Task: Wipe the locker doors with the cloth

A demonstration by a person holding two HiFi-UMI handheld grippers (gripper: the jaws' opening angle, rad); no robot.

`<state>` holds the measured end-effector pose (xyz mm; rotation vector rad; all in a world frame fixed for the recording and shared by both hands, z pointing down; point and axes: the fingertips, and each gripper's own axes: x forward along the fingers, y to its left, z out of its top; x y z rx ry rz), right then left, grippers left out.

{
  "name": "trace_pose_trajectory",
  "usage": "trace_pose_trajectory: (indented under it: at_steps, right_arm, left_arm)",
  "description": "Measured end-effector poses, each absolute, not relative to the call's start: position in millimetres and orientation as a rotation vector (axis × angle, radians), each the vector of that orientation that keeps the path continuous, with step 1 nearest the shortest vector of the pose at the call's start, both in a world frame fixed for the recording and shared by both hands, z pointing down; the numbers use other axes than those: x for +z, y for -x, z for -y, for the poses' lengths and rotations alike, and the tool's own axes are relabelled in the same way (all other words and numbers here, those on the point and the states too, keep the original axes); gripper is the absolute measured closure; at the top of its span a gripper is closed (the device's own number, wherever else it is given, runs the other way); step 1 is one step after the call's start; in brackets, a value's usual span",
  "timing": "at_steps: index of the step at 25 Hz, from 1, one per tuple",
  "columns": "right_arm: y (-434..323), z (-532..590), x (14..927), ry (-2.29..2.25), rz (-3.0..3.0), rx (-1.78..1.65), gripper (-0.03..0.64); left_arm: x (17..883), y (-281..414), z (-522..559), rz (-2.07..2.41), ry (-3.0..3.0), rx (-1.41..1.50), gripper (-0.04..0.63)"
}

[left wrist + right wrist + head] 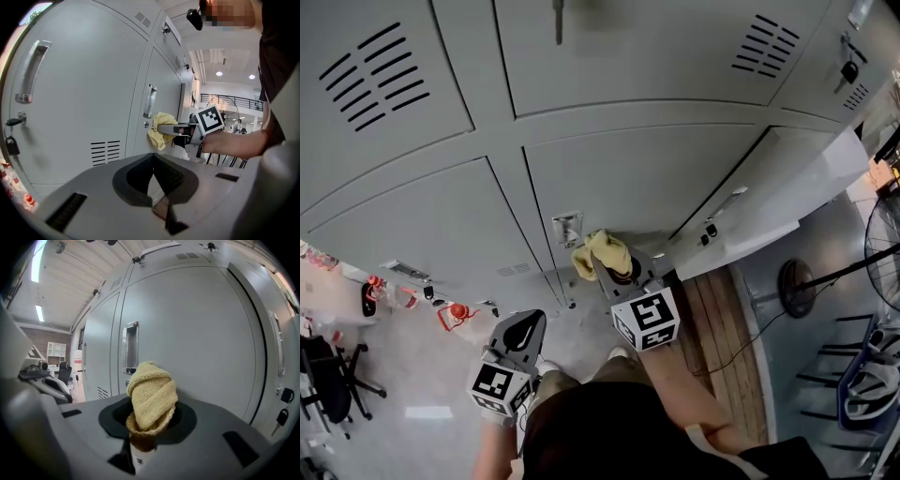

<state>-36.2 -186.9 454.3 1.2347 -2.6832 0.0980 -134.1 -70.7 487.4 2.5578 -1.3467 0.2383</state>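
The right claw (149,430) is pinching a bunched yellow terry cloth (152,397). The cloth stands up out of the jaws in a twisted roll and covers most of their inner faces. In the head view this right claw (614,269) is held out ahead of the body on an extended bare forearm (694,394), and its tip with the cloth (602,253) lies just beside the recessed metal handle (567,228) of a lower grey metal locker door (619,178). No view settles whether the cloth actually touches the door panel. The left claw (157,187) is pressed together with nothing between its pads. In the head view the left claw (525,328) sits lower and closer to the body, pointed at the lockers but well apart from them. The left arm is cut off by the bottom edge of that view. In the right gripper view the gripper body hides the lower part of the door (201,333), and a small key (282,416) hangs at the far right edge.
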Motion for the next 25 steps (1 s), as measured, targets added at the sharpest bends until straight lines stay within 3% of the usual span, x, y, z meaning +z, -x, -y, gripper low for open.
trace_pose_trajectory:
  at_steps: [25]
  right_arm:
    - [106.5, 160.6, 472.7, -0.993, 2.747, 0.129, 0.52]
  left_arm:
    - [494.2, 165.4, 50.6, 1.441, -2.48, 0.234, 0.586]
